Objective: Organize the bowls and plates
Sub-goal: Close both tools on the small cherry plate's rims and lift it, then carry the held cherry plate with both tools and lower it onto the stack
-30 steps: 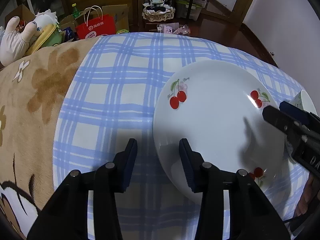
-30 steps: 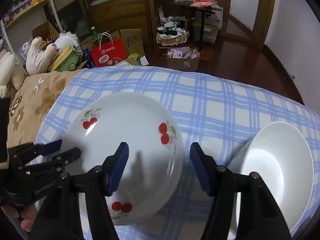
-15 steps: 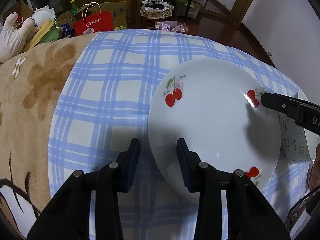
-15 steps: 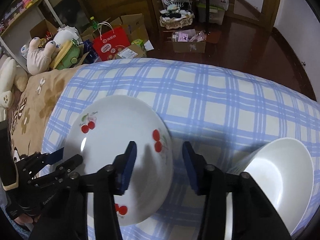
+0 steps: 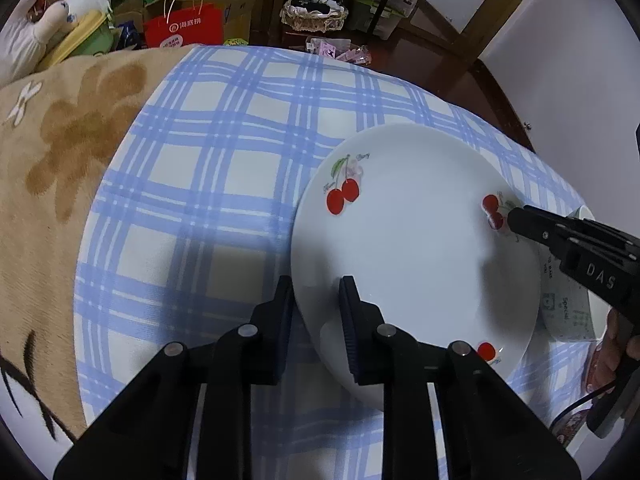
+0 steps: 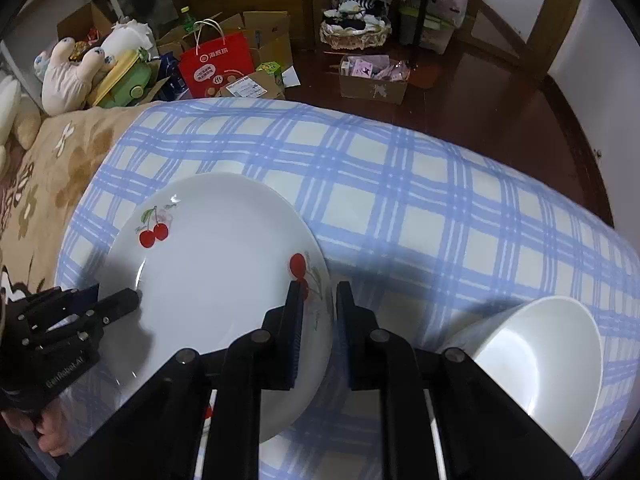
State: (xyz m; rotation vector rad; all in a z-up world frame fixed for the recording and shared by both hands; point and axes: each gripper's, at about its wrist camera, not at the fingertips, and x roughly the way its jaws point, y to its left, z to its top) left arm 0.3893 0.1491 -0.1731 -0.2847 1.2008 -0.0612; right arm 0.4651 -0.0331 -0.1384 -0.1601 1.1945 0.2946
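A white plate with red cherries (image 5: 412, 248) is held tilted above the blue checked cloth (image 5: 224, 184). My left gripper (image 5: 318, 292) is shut on its left rim. My right gripper (image 6: 318, 300) is shut on its right rim; the plate (image 6: 216, 280) fills the left of the right wrist view. A second plate's edge shows under it (image 5: 360, 392). A white bowl (image 6: 536, 364) sits tilted on the cloth to the right of my right gripper. In the left wrist view the bowl (image 5: 568, 304) is mostly hidden behind the right gripper.
A brown flowered blanket (image 5: 60, 152) lies left of the cloth. Beyond the far edge the floor holds a red bag (image 6: 218, 64), cardboard boxes, stuffed toys (image 6: 68, 76) and a basket (image 6: 354, 34).
Both grippers have closed from open onto opposite rims of the cherry plate. The plate now sits tilted and raised off the cloth.
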